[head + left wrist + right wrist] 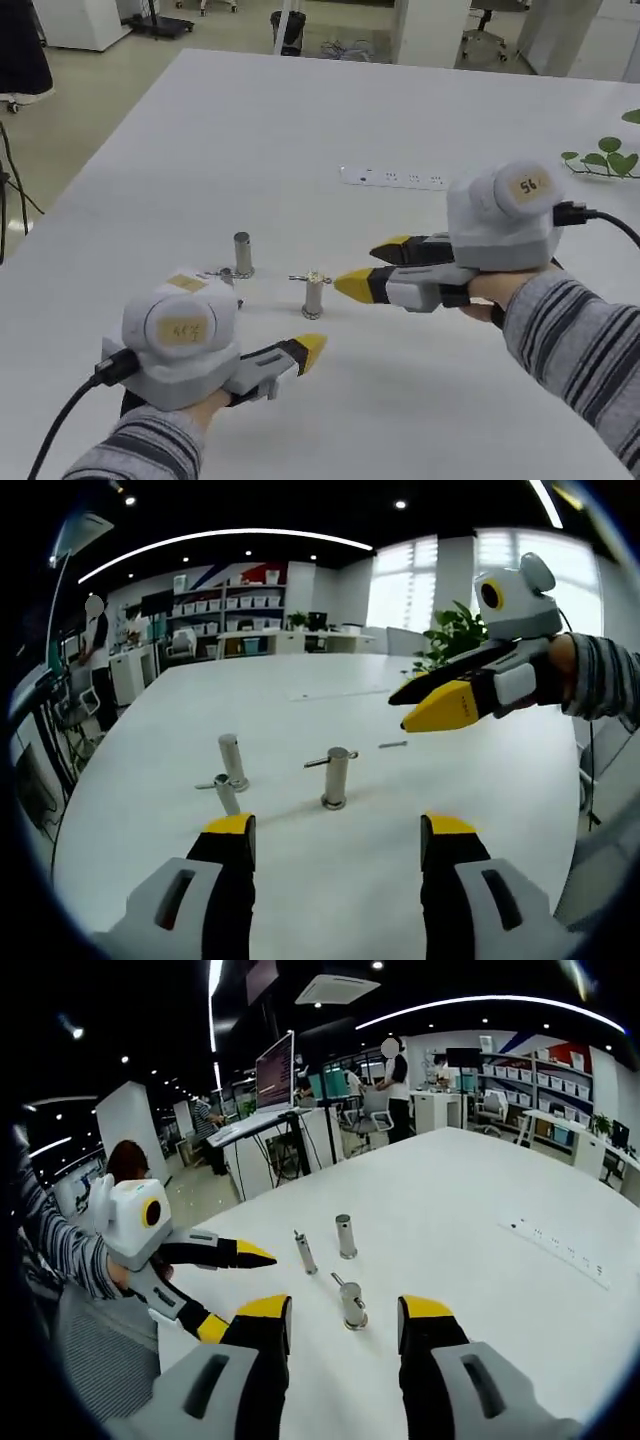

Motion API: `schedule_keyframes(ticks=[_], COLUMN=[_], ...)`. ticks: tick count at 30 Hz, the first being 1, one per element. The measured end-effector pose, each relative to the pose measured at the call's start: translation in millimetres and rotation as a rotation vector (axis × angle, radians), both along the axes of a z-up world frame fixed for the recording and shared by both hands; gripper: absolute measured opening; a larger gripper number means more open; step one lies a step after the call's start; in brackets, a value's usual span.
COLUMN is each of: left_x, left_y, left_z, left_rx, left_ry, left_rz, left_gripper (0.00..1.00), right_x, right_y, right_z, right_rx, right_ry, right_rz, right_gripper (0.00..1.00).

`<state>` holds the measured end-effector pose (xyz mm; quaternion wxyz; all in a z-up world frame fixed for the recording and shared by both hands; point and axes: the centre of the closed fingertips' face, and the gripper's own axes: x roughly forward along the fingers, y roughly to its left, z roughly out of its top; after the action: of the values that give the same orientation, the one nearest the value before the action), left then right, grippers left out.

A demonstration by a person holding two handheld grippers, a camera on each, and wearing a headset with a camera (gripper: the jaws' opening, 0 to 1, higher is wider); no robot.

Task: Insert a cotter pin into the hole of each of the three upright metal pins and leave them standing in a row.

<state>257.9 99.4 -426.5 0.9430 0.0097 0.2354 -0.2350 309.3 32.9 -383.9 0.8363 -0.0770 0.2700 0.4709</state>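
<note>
Both pairs of tongs are spread and hold nothing. The left tongs (pixel 340 830) sit low over the white desk (pixel 200 130), and the right tongs (pixel 373 265) hover just beside the front metal pin (pixel 313 296), which stands upright with a cotter pin (pixel 308 278) through its hole. A bare metal pin (pixel 242 255) stands farther back, and a third metal pin (pixel 226 794) beside it seems to lean. A loose cotter pin (pixel 392 745) lies well apart on the desk.

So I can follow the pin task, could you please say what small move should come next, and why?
Probably lower the open right gripper onto the loose cotter pin lying near it: the rear metal pin looks bare, while the left pin and right pin seem fitted.
</note>
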Motion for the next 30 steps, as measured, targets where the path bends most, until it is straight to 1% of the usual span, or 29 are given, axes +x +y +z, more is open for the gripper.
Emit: schedule_keyframes(ticks=[3, 4, 5, 6, 8, 9, 11, 14, 17, 18, 20, 22, 23, 25, 27, 28, 30], left_x=[-2.4, -2.6, -3.1, -3.6, -3.1, -2.9, -1.7, 0.0, 0.8, 1.1, 2.5, 2.5, 3.0, 4.6, 5.5, 5.7, 6.1], left_y=[3.3, 4.7, 6.8, 9.6, 13.8, 15.2, 19.7, 25.5, 32.8, 35.2, 41.0, 45.0, 45.8, 46.8, 47.0, 47.0, 47.2], left_z=[0.9, -0.2, -1.5, -1.8, 0.3, 0.9, 2.7, 4.8, 5.0, 4.0, 1.5, -0.5, 0.6, 3.2, 5.7, 6.1, 7.3], left_rx=[0.010, 0.016, 0.019, 0.021, 0.027, 0.028, 0.026, 0.013, -0.001, 0.000, 0.009, 0.015, 0.016, 0.027, 0.034, 0.034, 0.026], left_ry=[-0.011, -0.009, -0.003, -0.004, -0.016, -0.017, -0.023, -0.030, -0.029, -0.027, -0.033, -0.021, -0.025, -0.038, -0.046, -0.047, -0.048], left_rz=[-0.014, -0.017, -0.019, -0.017, -0.015, -0.015, -0.008, 0.005, 0.023, 0.028, 0.039, 0.044, 0.043, 0.039, 0.034, 0.033, 0.033], left_gripper=[0.75, 0.79, 0.82, 0.83, 0.85, 0.87, 0.89, 0.93, 0.94, 0.94, 0.95, 0.97, 0.98, 0.99, 0.99, 0.99, 0.99], right_x=[4.1, 4.8, 5.8, 6.9, 9.2, 10.3, 12.3, 17.0, 23.9, 25.9, 31.2, 37.1, 40.7, 54.6, 60.5, 60.7, 64.8], right_y=[11.7, 14.8, 17.6, 22.3, 31.1, 34.8, 42.1, 54.7, 68.6, 72.5, 80.5, 88.1, 92.4, 99.1, 104.5, 105.5, 110.4], right_z=[0.4, 0.2, -0.3, -0.9, -0.9, -1.0, -0.4, -1.4, -4.7, -5.6, -8.7, -13.2, -16.2, -25.6, -31.5, -32.6, -36.9], right_rx=[-0.005, -0.008, -0.012, -0.016, -0.010, -0.011, -0.015, -0.026, -0.032, -0.031, -0.031, -0.036, -0.037, -0.037, -0.044, -0.047, -0.051], right_ry=[-0.004, -0.006, -0.006, -0.001, 0.009, 0.011, 0.001, -0.004, -0.003, 0.000, -0.001, -0.004, -0.003, -0.004, -0.005, -0.006, -0.020], right_rz=[0.016, 0.020, 0.024, 0.028, 0.034, 0.037, 0.049, 0.066, 0.078, 0.081, 0.081, 0.081, 0.080, 0.081, 0.075, 0.073, 0.066], right_gripper=[0.39, 0.39, 0.39, 0.39, 0.39, 0.39, 0.39, 0.38, 0.38, 0.38, 0.37, 0.36, 0.36, 0.35, 0.33, 0.32, 0.31])
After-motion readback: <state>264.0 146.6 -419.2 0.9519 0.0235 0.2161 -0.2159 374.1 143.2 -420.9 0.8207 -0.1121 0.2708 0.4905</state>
